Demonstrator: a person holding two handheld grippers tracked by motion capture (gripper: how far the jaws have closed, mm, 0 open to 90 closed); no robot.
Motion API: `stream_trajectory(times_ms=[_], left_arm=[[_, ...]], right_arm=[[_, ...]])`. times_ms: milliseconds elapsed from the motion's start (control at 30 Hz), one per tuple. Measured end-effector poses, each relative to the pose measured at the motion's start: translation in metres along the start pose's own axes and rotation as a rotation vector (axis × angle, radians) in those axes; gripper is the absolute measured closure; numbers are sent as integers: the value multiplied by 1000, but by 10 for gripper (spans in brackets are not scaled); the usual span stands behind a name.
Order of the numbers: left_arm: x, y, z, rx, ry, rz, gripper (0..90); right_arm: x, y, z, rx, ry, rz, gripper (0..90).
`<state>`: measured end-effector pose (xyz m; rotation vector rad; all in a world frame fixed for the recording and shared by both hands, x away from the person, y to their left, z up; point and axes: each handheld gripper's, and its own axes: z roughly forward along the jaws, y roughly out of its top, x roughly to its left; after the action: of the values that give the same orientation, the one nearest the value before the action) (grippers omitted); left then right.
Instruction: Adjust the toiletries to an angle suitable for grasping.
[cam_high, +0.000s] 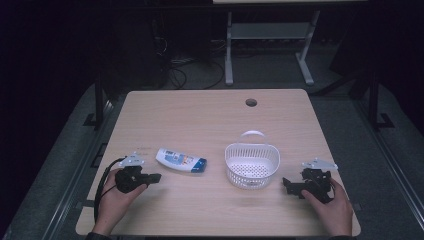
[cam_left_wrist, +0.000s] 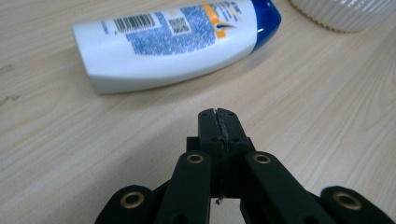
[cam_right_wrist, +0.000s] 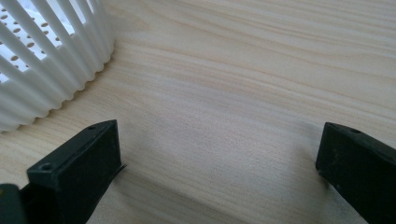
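Note:
A white bottle (cam_high: 180, 161) with a blue cap and a printed label lies on its side on the wooden table (cam_high: 200, 120), left of centre. The left gripper view shows the bottle (cam_left_wrist: 173, 42) just beyond my jaws. My left gripper (cam_high: 156, 177) sits a little left of and nearer than the bottle, its jaws pressed together with nothing between them (cam_left_wrist: 218, 121). A white slatted basket (cam_high: 251, 165) stands right of centre. My right gripper (cam_high: 286, 184) rests on the table just right of the basket (cam_right_wrist: 46, 60), its jaws wide apart over bare wood (cam_right_wrist: 219, 154).
A round cable hole (cam_high: 251, 102) is in the table's far side. A second table's metal legs (cam_high: 229, 50) and cables stand on the dark floor beyond. A hand (cam_high: 112, 202) holds the left gripper, another hand (cam_high: 332, 210) the right.

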<state>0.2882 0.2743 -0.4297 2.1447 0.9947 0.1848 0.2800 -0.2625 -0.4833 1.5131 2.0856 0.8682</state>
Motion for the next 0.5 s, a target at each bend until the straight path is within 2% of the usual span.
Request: stream_trajectory(times_ms=[500], left_arm=[[-2,25,4,-17,-28,12,900]], right_arm=[[0,0,0,0,0,0,0]])
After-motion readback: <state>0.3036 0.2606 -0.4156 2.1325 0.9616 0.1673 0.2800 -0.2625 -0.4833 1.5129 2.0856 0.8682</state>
